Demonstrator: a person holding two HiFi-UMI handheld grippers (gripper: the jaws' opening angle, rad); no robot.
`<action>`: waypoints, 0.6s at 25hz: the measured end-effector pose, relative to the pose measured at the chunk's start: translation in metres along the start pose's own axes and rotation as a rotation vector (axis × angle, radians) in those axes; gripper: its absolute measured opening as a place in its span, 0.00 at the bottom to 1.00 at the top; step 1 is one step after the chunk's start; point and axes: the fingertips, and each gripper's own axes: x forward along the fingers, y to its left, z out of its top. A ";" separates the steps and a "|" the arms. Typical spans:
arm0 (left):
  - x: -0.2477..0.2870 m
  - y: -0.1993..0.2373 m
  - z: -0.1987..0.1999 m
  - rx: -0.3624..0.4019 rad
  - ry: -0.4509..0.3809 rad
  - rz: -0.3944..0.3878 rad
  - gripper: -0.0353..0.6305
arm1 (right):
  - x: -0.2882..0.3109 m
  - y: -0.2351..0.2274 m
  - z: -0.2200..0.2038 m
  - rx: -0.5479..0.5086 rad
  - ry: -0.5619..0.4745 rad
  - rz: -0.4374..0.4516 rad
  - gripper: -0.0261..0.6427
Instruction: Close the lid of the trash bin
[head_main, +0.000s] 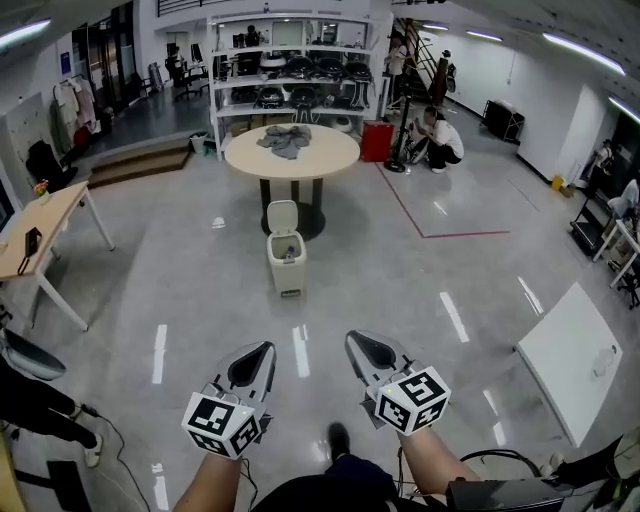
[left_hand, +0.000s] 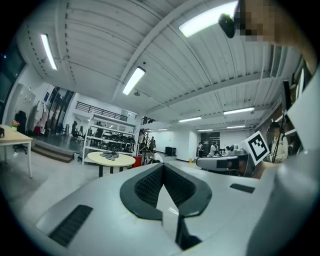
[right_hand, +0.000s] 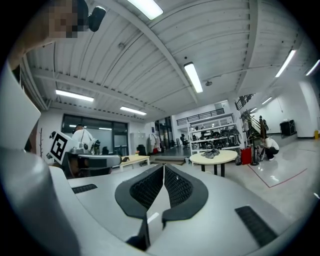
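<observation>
Now the trash bin (head_main: 287, 264) is spotted well ahead on the floor (head_main: 410, 285), before the round counter (head_main: 335, 158), lid (head_main: 283, 215) raised upright at its far side, while the left tool (head_main: 260, 350) and right tool (head_main: 357, 340) are held low, each pressed together and empty, the left judged nearer in line.

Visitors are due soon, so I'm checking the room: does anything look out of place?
The trash bin on the floor before the round table has its lid standing open, and a grey cloth lies crumpled on that table. Nothing looks spilled.
</observation>
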 end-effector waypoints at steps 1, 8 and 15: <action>0.014 0.005 0.002 0.004 0.002 0.004 0.05 | 0.009 -0.012 0.002 0.008 -0.006 0.004 0.06; 0.118 0.032 0.019 0.021 -0.002 0.035 0.05 | 0.066 -0.107 0.027 0.026 -0.035 0.054 0.06; 0.198 0.053 0.026 0.027 0.017 0.068 0.06 | 0.116 -0.177 0.042 0.033 -0.035 0.103 0.06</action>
